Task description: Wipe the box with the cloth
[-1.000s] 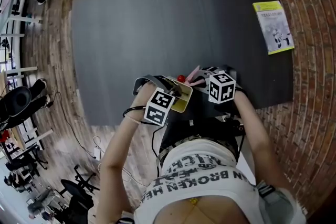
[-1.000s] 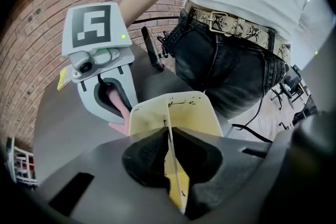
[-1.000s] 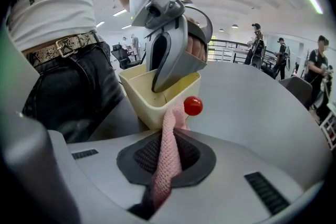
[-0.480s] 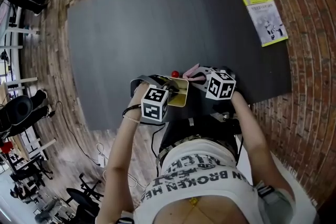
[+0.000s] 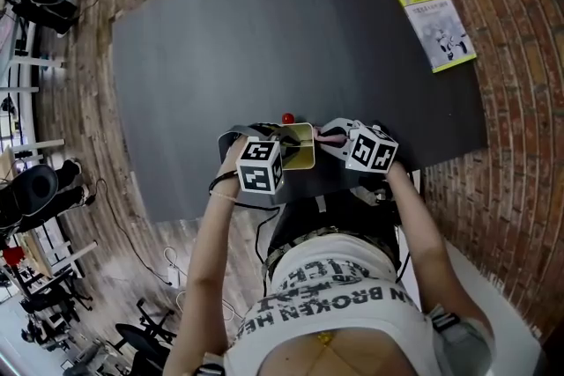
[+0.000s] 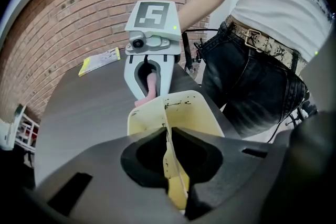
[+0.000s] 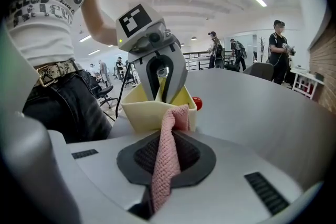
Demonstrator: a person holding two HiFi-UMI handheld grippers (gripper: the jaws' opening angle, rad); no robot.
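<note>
A pale yellow open box (image 5: pixel 298 147) sits near the front edge of the dark table (image 5: pixel 264 40). My left gripper (image 5: pixel 280 145) is shut on one wall of the yellow box (image 6: pixel 173 128), which shows dark specks. My right gripper (image 5: pixel 330 136) is shut on a pink knitted cloth (image 7: pixel 167 157). The cloth's free end touches the near wall of the box (image 7: pixel 157 110). The two grippers face each other across the box; the left gripper (image 7: pixel 164 93) shows behind it in the right gripper view. The pink cloth (image 6: pixel 150 86) hangs in the right gripper (image 6: pixel 149 93).
A small red ball (image 5: pixel 287 118) lies on the table just beyond the box, red ball (image 7: pixel 197 103) beside its right corner. A yellow-green booklet (image 5: pixel 436 26) lies at the table's far right. Brick floor surrounds the table; the person stands at its front edge.
Both grippers with the box and cloth have shifted slightly; the box now lies flatter and the right gripper with the cloth sits closer against its side.
</note>
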